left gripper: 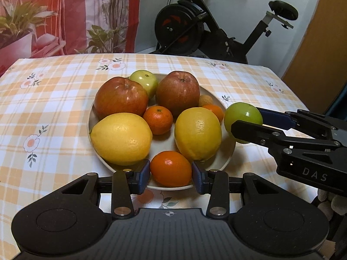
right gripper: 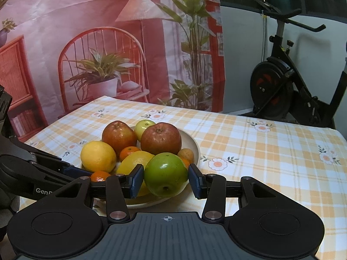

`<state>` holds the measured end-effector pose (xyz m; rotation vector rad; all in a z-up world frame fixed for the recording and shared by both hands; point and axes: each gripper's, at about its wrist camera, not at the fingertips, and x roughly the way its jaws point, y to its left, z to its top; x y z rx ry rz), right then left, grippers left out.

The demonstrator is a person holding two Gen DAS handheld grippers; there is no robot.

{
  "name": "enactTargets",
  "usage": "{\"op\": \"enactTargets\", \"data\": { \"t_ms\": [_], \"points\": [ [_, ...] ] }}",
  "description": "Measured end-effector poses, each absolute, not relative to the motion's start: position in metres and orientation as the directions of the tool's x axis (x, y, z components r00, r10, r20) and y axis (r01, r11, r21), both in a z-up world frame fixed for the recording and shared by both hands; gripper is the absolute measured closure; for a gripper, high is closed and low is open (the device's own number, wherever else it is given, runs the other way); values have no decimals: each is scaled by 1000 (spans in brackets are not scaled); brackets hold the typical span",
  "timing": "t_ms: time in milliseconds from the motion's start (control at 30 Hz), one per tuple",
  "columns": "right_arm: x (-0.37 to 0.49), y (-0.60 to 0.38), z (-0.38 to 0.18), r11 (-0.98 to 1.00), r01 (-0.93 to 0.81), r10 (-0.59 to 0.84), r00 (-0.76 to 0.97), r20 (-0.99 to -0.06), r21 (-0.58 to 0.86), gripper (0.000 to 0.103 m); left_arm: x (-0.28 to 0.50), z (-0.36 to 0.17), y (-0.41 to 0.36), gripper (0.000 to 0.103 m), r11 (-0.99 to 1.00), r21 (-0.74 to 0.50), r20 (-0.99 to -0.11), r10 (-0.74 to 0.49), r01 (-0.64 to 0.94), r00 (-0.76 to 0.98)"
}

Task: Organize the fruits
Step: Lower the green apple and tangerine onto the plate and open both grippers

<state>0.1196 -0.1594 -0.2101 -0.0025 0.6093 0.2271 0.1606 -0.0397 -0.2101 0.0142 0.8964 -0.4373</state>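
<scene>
A beige plate (left gripper: 228, 153) holds two red apples (left gripper: 120, 99), two lemons (left gripper: 121, 138), a small green apple (left gripper: 144, 82) and several mandarins. My left gripper (left gripper: 171, 176) is shut on a mandarin (left gripper: 171, 168) at the plate's near rim. My right gripper (right gripper: 166, 178) is shut on a green apple (right gripper: 166, 174), holding it by the plate's right edge (right gripper: 196, 149). The same apple (left gripper: 243, 118) and the right gripper's fingers (left gripper: 249, 130) show at right in the left wrist view.
The table has an orange-checked floral cloth (left gripper: 54, 108). A black exercise bike (left gripper: 195, 26) stands behind the table. A printed backdrop (right gripper: 108, 43) hangs at the back left. A brown door (left gripper: 321, 54) is at right.
</scene>
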Motion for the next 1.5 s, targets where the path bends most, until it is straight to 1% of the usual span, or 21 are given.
{"op": "enactTargets", "data": {
  "t_ms": [200, 333, 600, 733, 1100, 1233, 1500],
  "points": [
    [121, -155, -202, 972, -230, 220, 805, -551, 53, 62, 156, -202, -30, 59, 909, -214, -748, -388, 357, 539],
    [126, -148, -196, 967, -249, 233, 807, -543, 44, 62, 150, -191, -20, 59, 910, -235, -723, -398, 341, 565],
    [147, -122, -193, 948, -318, 283, 790, -544, 31, 62, 139, -168, 4, 59, 937, -215, -672, -347, 276, 654],
    [159, -103, -194, 935, -355, 299, 782, -547, 3, 62, 142, -161, 17, 59, 950, -200, -662, -311, 239, 682],
    [191, -83, -211, 932, -358, 258, 760, -596, -52, 61, 145, -160, 33, 59, 961, -199, -659, -277, 193, 700],
    [192, -82, -211, 936, -348, 246, 762, -599, -57, 59, 145, -159, 36, 59, 962, -199, -658, -273, 188, 702],
    [184, -83, -201, 939, -335, 226, 768, -599, -76, 58, 138, -155, 37, 59, 963, -187, -655, -268, 192, 707]
  ]
}}
